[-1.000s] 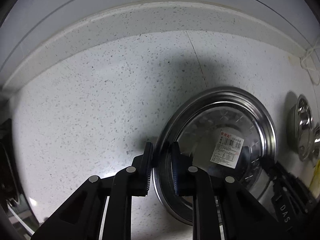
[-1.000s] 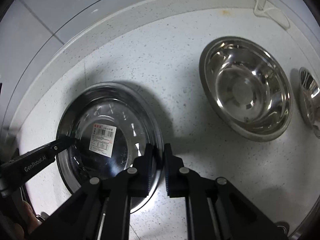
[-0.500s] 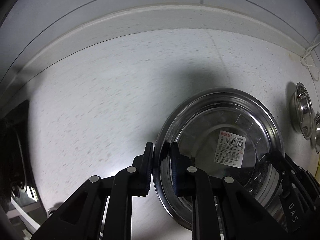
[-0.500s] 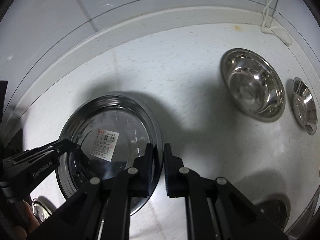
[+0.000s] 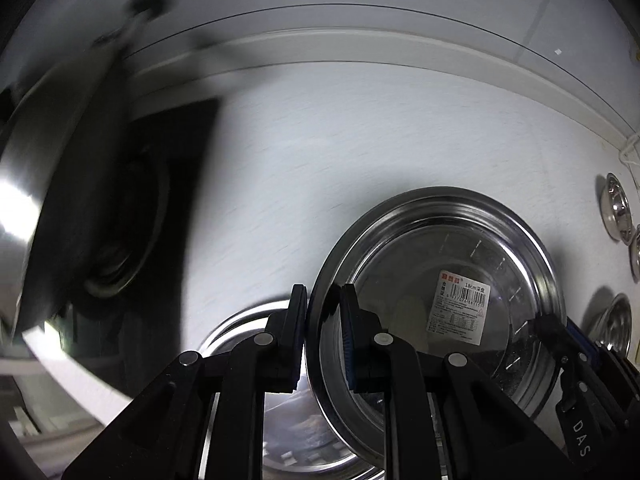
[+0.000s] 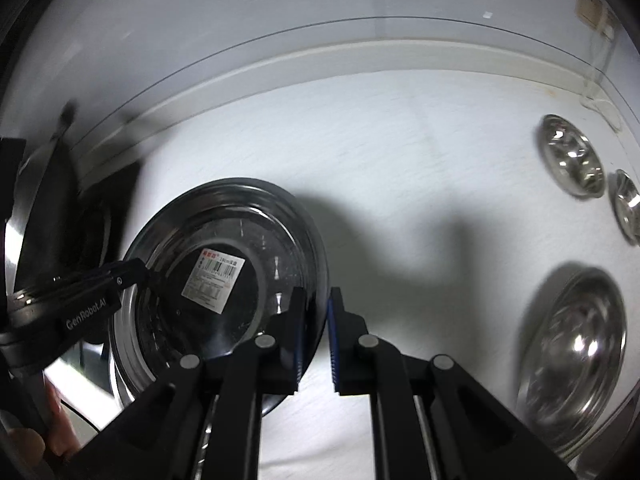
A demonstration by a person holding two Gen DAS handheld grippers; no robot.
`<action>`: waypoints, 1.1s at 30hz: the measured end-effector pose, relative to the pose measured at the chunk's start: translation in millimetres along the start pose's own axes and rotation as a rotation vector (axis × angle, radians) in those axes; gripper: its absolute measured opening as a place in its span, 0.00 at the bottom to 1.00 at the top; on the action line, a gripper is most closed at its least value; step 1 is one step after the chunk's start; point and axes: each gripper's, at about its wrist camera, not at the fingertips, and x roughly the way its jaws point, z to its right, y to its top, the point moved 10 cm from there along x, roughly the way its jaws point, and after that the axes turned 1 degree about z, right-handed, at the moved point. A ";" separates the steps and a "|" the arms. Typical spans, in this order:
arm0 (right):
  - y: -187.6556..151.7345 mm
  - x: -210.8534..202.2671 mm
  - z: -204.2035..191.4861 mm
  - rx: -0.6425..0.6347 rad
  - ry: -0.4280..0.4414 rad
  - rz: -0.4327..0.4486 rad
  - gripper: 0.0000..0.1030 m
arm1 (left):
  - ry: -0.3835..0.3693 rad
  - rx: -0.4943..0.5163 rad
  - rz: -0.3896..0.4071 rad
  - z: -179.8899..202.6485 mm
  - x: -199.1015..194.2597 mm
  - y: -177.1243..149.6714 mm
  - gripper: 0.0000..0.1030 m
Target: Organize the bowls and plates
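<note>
Left gripper [image 5: 323, 332] clamps the near-left rim of the labelled steel plate [image 5: 436, 292]; right gripper [image 6: 316, 332] clamps its opposite rim; plate held clear above the white counter [image 6: 400, 168]; a second plate [image 5: 280, 432] lies beneath, mostly hidden; beyond the plate, three bowls [image 6: 572, 156] blurred; dark stove [image 5: 132, 208] smeared.

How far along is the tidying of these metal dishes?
Midway, it seems. In hand: both grippers, left and right, have their jaws clamped on opposite rims of the labelled plate, held above another plate, probably the stack. Left to do: one big bowl and two small bowls sit apart on the counter.
</note>
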 end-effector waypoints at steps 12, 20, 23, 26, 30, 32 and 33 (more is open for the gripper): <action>-82.8 27.0 -75.1 -0.133 0.012 -0.098 0.11 | 0.041 -0.057 -0.041 -88.3 20.5 -81.9 0.12; -96.9 42.6 -73.5 -0.132 -0.018 -0.117 0.12 | 0.046 -0.004 -0.061 -77.2 42.3 -97.1 0.13; -96.0 45.5 -76.2 -0.102 0.008 -0.128 0.18 | 0.032 -0.007 -0.084 -78.6 43.7 -103.7 0.12; -98.4 47.0 -74.8 -0.065 0.073 -0.153 0.33 | 0.026 -0.020 -0.085 -77.4 40.8 -101.3 0.15; -95.1 40.2 -70.9 -0.051 0.087 -0.149 0.39 | 0.006 -0.040 -0.076 -74.6 26.3 -100.3 0.23; -88.0 32.4 -66.3 -0.036 0.103 -0.130 0.45 | -0.018 -0.038 -0.061 -64.6 14.8 -91.5 0.29; -83.7 29.0 -63.3 -0.033 0.105 -0.121 0.45 | -0.036 -0.034 -0.055 -57.5 8.7 -87.7 0.31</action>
